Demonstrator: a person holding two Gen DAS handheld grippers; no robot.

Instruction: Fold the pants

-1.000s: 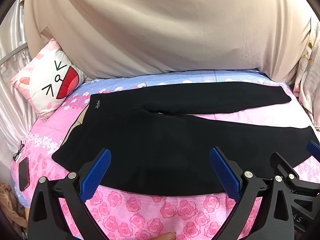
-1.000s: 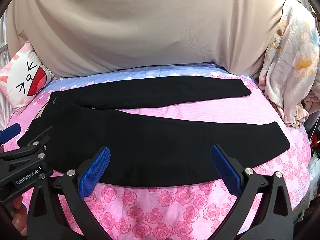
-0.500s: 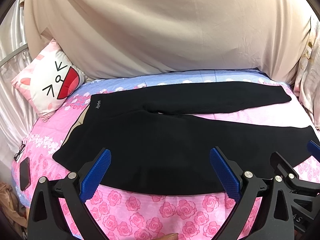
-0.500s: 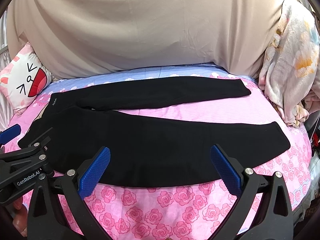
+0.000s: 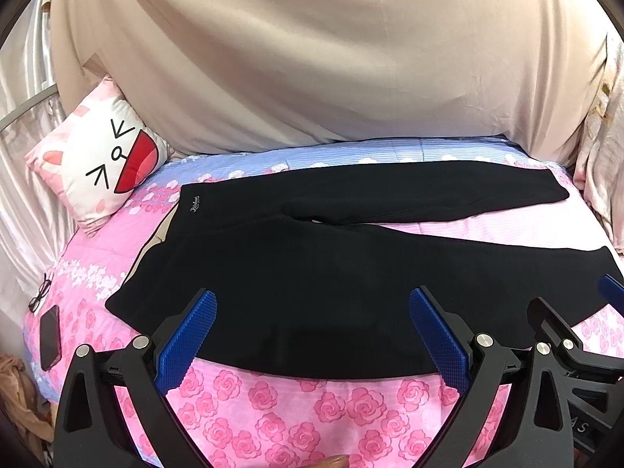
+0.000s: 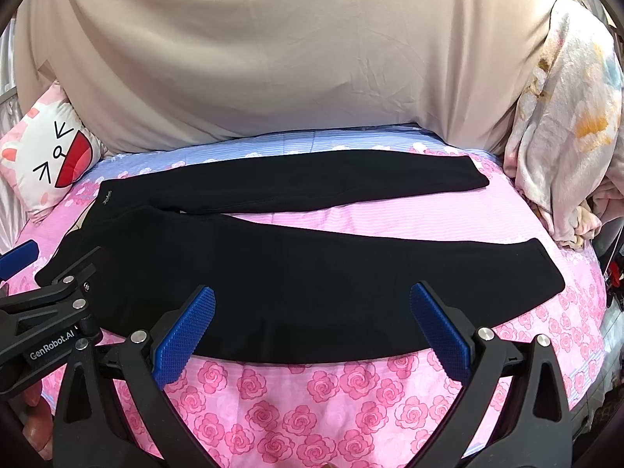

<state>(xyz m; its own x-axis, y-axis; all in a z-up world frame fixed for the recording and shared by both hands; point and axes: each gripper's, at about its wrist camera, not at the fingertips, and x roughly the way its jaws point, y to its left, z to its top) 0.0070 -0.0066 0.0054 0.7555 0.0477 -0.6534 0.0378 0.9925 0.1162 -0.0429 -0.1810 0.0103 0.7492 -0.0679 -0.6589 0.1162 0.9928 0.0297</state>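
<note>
Black pants [image 5: 312,273] lie flat on the pink rose bedsheet [image 5: 312,409], waistband at the left, both legs spread in a V toward the right. They also show in the right wrist view [image 6: 312,265]. My left gripper [image 5: 312,331] is open and empty, held above the pants' near edge by the hip. My right gripper [image 6: 312,327] is open and empty above the near leg's lower edge. Each gripper's black frame shows at the edge of the other's view.
A cat-face pillow [image 5: 101,167] leans at the back left. A phone [image 5: 50,337] and glasses [image 5: 39,296] lie at the bed's left edge. A beige sheet [image 5: 312,58] hangs behind. A floral blanket [image 6: 565,136] is piled at the right.
Both grippers have shifted very slightly; the pants have not moved.
</note>
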